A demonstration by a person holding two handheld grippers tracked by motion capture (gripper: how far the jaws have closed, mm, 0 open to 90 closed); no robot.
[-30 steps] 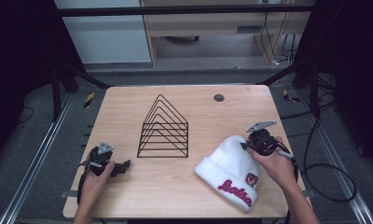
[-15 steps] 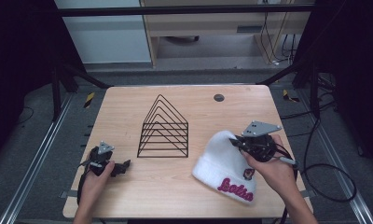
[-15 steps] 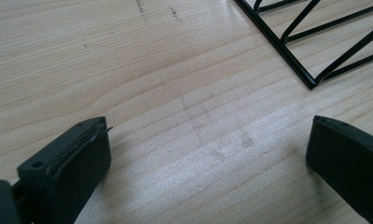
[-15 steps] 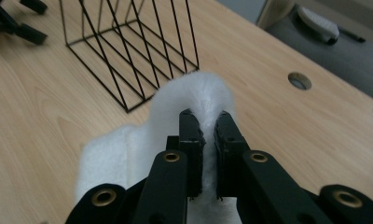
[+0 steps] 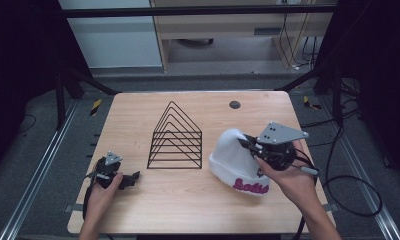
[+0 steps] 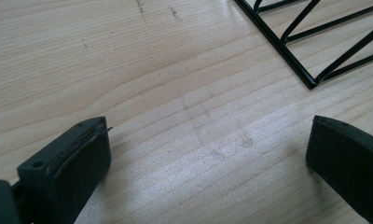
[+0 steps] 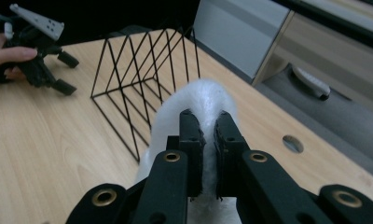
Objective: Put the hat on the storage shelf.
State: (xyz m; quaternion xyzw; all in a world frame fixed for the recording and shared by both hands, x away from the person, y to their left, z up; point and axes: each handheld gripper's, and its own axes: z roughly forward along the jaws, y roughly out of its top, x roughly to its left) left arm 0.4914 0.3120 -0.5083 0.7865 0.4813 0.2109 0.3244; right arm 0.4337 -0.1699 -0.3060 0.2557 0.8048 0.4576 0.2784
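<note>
On the bench in the high view, a white beanie [image 5: 236, 162] is seen right of the wire rack [image 5: 176, 136], crown far-left, lettered cuff near; right gripper [image 5: 251, 146] is on it, left gripper [image 5: 133, 178] well apart.

Left gripper view: jaws spread over bare wood.

Right gripper view: jaws pinching the beanie's crown fabric, rack lying ahead-left.

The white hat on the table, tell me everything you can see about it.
The white hat is a soft, fuzzy knit beanie with pink lettering across its folded cuff. It lies on the wooden table, right of the black wire rack, cuff toward the person. The right claw is shut on a pinch of its fabric, lifting that part into a peak.
</note>
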